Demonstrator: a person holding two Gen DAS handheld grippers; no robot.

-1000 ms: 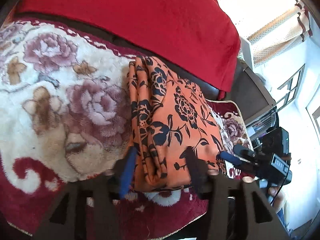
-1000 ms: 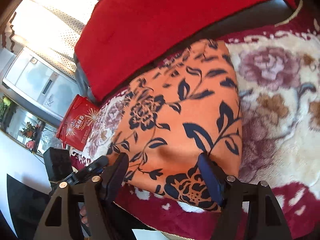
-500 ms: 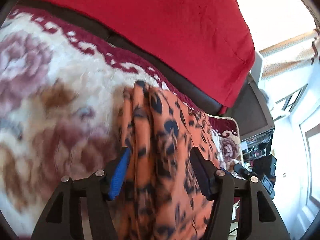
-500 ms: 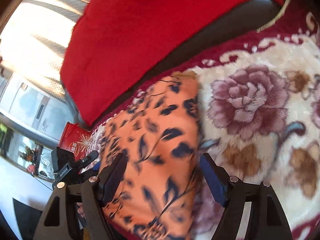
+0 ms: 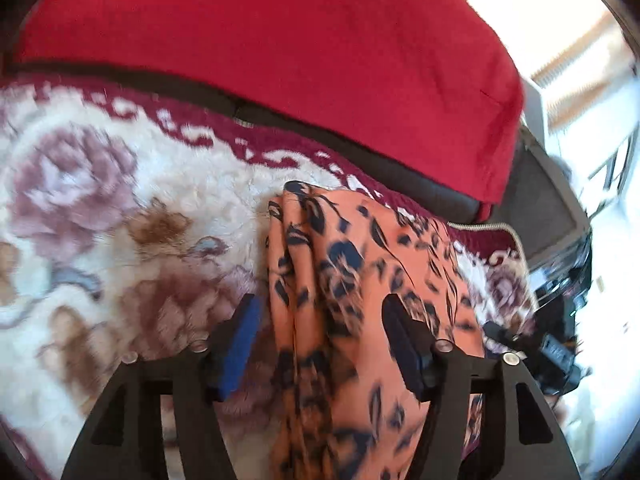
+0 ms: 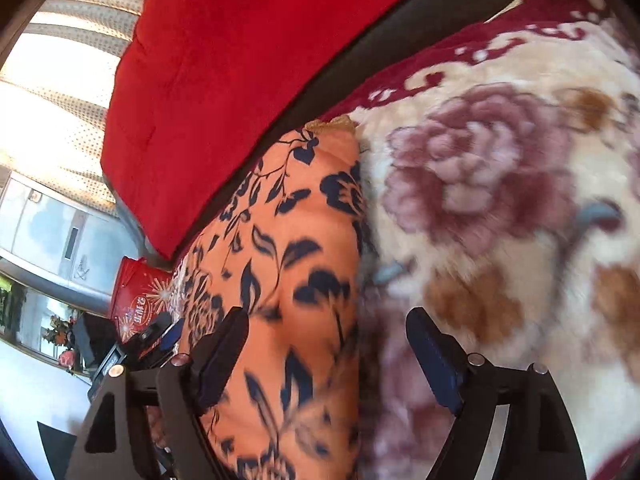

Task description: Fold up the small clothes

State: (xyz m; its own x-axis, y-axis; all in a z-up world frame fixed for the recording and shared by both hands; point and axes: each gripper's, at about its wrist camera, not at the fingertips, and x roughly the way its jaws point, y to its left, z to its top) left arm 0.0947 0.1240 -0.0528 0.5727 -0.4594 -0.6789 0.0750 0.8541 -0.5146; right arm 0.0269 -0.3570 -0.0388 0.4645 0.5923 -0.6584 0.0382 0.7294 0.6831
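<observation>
**Release stage: folded garment on blanket**

The orange floral garment [image 5: 360,280] lies folded in a narrow stack on the flowered blanket [image 5: 120,200], its far end near the red cushion [image 5: 280,60].

The left gripper [image 5: 320,344] straddles the stack's layered left edge. Its jaws have just been opening; cloth lies between them, but the pads do not press on it. The right gripper [image 6: 328,352] spans the stack's right edge. Its jaws have likewise been opening, with no grip.

Hazard: a pad may drag on the loose layers during withdrawal and pull the fold open. The plush blanket may also snag a fingertip and shift the stack.
</observation>
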